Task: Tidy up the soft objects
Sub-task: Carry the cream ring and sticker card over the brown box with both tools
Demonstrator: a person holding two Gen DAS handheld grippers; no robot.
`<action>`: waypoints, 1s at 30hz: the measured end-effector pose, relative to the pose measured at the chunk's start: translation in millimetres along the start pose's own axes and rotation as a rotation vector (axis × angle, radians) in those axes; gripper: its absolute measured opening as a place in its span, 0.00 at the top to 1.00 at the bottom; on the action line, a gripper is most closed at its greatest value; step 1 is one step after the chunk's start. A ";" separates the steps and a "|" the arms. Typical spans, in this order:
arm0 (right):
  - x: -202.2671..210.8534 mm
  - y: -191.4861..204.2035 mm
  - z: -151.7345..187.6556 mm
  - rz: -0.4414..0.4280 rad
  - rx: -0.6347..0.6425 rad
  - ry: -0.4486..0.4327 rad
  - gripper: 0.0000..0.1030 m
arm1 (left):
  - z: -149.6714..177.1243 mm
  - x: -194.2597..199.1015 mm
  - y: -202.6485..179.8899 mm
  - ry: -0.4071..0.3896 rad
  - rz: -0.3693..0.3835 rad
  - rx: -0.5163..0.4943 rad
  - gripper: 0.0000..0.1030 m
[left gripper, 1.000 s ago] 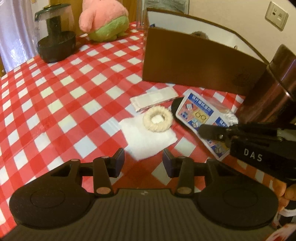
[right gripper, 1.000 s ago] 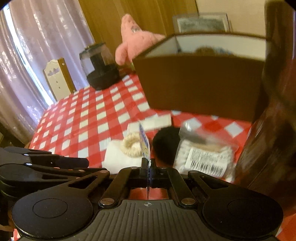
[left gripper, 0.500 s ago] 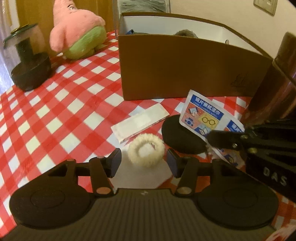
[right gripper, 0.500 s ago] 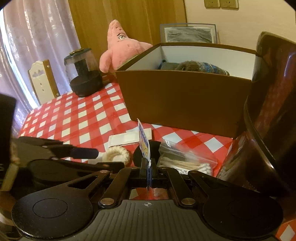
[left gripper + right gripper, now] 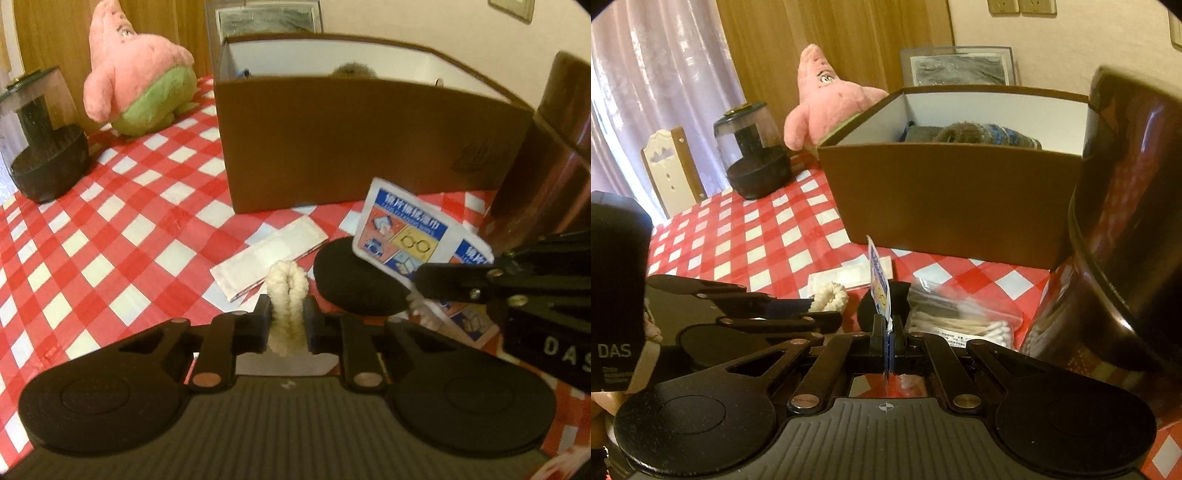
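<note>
The brown box (image 5: 369, 147) walls off the far side, its open top free from above. A dark round container (image 5: 1126, 240) blocks the right. Between them lie a flat white packet (image 5: 269, 258), a black pad (image 5: 354, 277) and a cotton-swab bag (image 5: 960, 321). The checked tabletop (image 5: 110, 240) on the left is open up to the pink plush (image 5: 136, 81) and the dark jar (image 5: 44, 147)

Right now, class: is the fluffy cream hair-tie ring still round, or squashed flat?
Squashed. The fluffy cream hair-tie ring is pinched into a narrow double strand between the closing pads of the left claw.
</note>
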State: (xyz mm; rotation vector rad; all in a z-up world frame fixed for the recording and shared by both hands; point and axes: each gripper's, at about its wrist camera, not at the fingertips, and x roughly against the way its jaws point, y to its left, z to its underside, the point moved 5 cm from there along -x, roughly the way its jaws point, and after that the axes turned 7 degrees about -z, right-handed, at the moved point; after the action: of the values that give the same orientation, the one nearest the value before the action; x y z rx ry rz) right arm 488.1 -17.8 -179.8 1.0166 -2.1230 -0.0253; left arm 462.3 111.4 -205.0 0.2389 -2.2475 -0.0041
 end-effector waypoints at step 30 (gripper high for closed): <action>162.9 12.5 -3.8 -0.137 0.019 -0.165 0.99 | -9.6 164.6 -27.9 -0.140 0.045 0.100 0.84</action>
State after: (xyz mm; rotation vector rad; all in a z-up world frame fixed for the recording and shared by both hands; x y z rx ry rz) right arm 419.2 -117.6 -70.3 1.2061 -2.2010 -0.1611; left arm 372.8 56.2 -75.0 0.2479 -2.3953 0.1189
